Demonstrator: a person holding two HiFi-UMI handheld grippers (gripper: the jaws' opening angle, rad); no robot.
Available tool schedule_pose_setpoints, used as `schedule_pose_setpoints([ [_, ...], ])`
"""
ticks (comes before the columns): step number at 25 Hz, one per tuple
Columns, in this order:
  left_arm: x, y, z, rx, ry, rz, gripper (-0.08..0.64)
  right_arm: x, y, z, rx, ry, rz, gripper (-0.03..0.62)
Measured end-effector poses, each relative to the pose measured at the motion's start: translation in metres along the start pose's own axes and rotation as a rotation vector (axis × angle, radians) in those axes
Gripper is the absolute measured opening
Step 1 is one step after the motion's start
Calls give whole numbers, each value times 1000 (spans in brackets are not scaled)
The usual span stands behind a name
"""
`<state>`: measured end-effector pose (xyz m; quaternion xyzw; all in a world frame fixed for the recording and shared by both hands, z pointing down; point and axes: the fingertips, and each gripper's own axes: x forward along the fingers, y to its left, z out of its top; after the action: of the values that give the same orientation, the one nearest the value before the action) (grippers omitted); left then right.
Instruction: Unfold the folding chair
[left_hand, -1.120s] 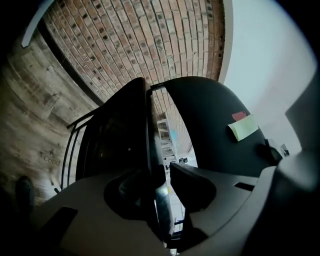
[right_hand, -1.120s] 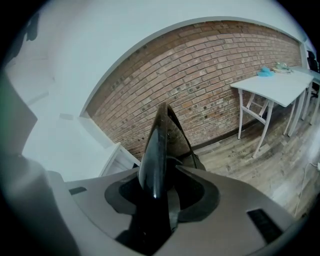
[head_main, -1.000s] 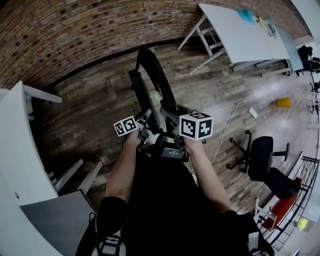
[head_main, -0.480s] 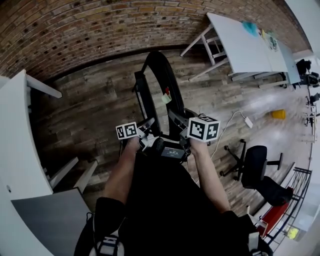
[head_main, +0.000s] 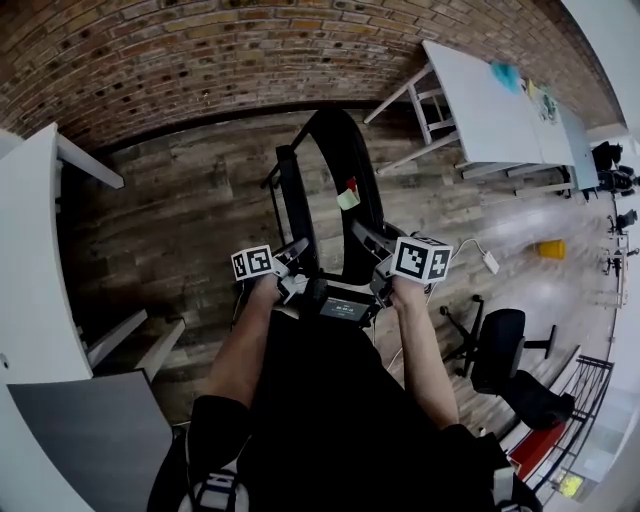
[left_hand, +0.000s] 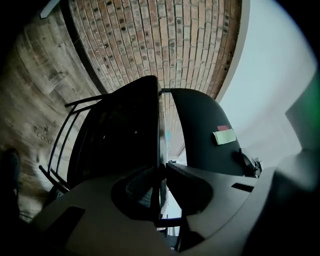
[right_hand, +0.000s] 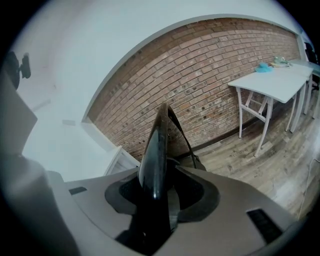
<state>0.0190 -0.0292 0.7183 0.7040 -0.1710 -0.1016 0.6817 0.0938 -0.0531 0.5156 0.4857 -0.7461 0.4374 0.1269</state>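
The black folding chair (head_main: 345, 150) stands partly opened on the wood floor in front of me, with a yellow-green sticky note (head_main: 347, 197) on its backrest. My left gripper (head_main: 297, 250) has just been closing. In the left gripper view the thin edge of the seat panel (left_hand: 125, 135) is pinched between the left gripper (left_hand: 161, 172) pads. The backrest (left_hand: 200, 130) stands to the right of the seat panel, a gap apart. My right gripper (head_main: 366, 240) is shut on the backrest's glossy edge (right_hand: 155, 145), which fills the right gripper (right_hand: 162, 187) jaws.
A brick wall (head_main: 200, 50) runs behind the chair. White tables stand at the left (head_main: 30, 280) and at the far right (head_main: 490, 85). A black office chair (head_main: 500, 345) and a white cable (head_main: 470, 250) lie on the floor to my right.
The gap between seat frame and backrest has widened, with floor now showing between them. My right gripper has drifted right with the backrest. The left gripper has stayed near the seat edge.
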Motion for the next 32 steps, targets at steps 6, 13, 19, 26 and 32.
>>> schedule_pose_setpoints([
  [6,-12,10,8,2,-107,44,90,-13,-41,12,40,-8,36,153],
  [13,-50,46,20,103,-207,329,154,-24,-99,21,103,-24,104,141],
  [19,-60,70,25,196,-227,542,202,-28,-149,24,114,-46,100,117],
  [26,-81,102,34,249,-254,706,235,-23,-189,18,67,-65,35,73],
  [32,-98,118,38,281,-288,788,256,-21,-206,11,87,-70,50,71],
])
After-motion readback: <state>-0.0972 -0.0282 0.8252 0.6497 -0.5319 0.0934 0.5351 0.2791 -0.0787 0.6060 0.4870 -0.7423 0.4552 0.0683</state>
